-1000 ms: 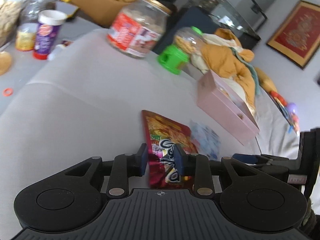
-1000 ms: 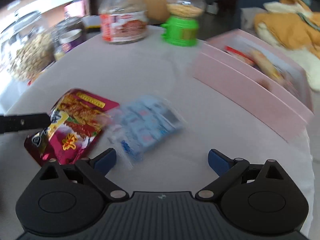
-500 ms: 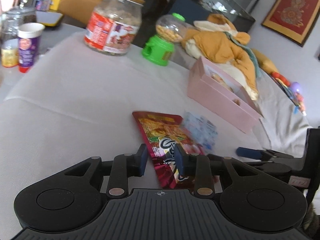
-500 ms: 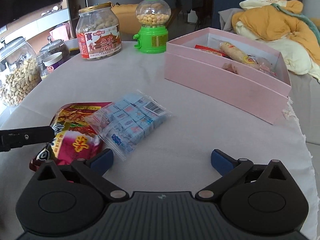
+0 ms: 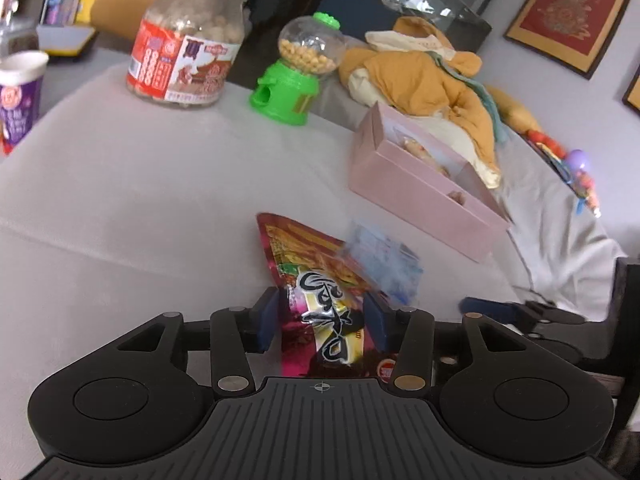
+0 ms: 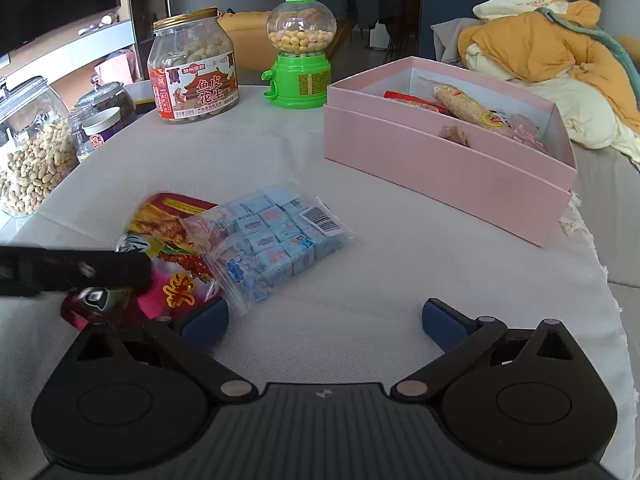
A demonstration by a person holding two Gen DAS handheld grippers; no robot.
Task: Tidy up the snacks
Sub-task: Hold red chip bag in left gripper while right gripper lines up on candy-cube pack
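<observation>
A red snack bag (image 5: 320, 280) lies on the white tablecloth (image 5: 140, 184), with its near end between the fingers of my left gripper (image 5: 322, 320). The jaws are opening and the pads stand just off the bag's edges. A clear bag of small blue candies (image 6: 276, 240) overlaps the far side of the red snack bag (image 6: 172, 240). My right gripper (image 6: 324, 320) stands wide open just short of the candies, holding nothing. A left finger (image 6: 80, 268) reaches in over the red bag. The open pink box (image 6: 440, 168) holds several snacks at the right.
A labelled peanut jar (image 6: 194, 68) and a green candy dispenser (image 6: 300, 52) stand at the back. A glass jar of peanuts (image 6: 32, 160) and a purple cup (image 5: 18, 96) sit off the left edge. A yellow blanket (image 6: 540, 48) lies behind the box.
The left jaws have spread apart from the red bag they were pinching. The right gripper came a little closer to the candies, still wide open.
</observation>
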